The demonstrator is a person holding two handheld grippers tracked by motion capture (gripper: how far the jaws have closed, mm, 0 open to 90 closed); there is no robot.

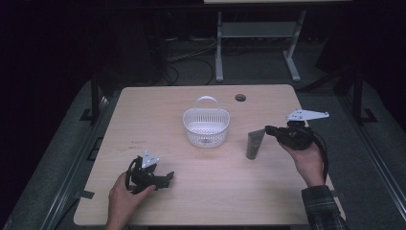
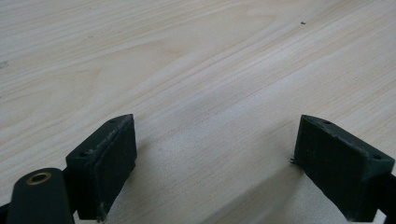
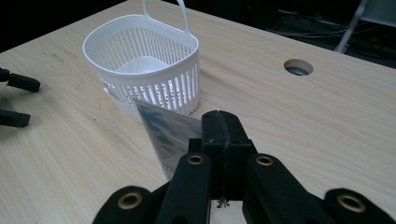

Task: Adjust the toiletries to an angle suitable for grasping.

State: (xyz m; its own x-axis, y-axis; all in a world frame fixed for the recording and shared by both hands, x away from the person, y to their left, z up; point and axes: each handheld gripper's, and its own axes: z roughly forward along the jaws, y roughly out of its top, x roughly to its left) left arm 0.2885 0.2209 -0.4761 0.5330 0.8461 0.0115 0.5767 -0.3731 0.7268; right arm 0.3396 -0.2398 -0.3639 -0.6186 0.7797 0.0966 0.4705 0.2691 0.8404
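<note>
Your left gripper (image 1: 165, 178) rests low on the wooden table (image 1: 143, 110), well to the near left of the white basket (image 1: 206, 125), its jaws spread wide with nothing between them. Just right of the basket, the grey tube (image 1: 254, 143) stands upright with its long axis near vertical, and your right gripper (image 1: 269, 130) is clamped on its flat upper end, so your right hand is the nearer one and the basket lies leftward from it. The tabletop around the basket is bare pale wood, with a cable hole (image 1: 240, 97) beyond it and a dark room behind.
</note>
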